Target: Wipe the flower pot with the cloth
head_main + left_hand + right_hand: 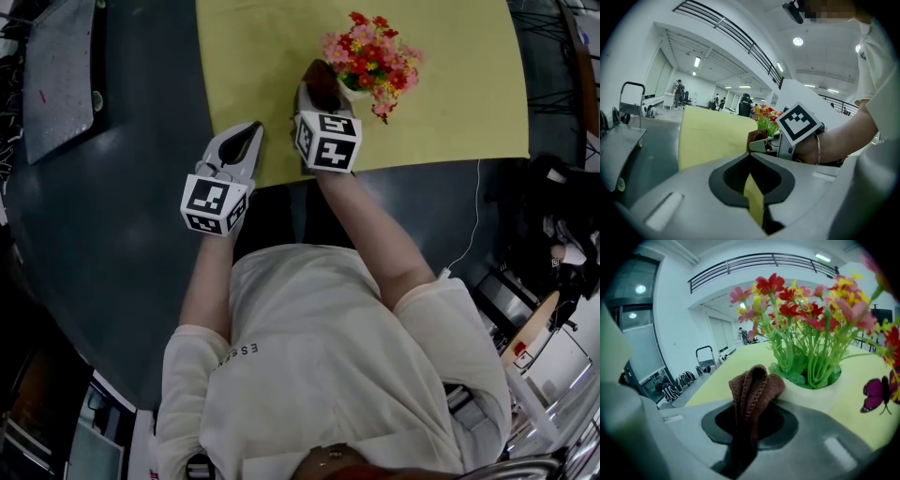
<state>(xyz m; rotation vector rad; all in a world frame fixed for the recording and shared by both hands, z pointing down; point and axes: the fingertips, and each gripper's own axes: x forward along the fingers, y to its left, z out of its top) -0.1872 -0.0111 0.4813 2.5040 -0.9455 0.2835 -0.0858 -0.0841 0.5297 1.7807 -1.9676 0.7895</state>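
Observation:
A cream flower pot (357, 93) with red, pink and yellow artificial flowers (372, 56) stands on a yellow mat (253, 56). My right gripper (319, 82) is just left of the pot, shut on a folded brown cloth (752, 389). The cloth's top touches the pot's rim (820, 392) in the right gripper view. My left gripper (246, 142) hovers over the mat's near left corner, shut with nothing held. From the left gripper view my left gripper (752, 180) looks at the right gripper (761, 143) and the flowers (764, 115) behind it.
The mat lies on a dark round table (112, 234). A grey flat case (61, 75) rests at the table's far left. A thin white cable (476, 216) hangs off the right edge. A purple butterfly ornament (876, 392) sits on the pot's right side.

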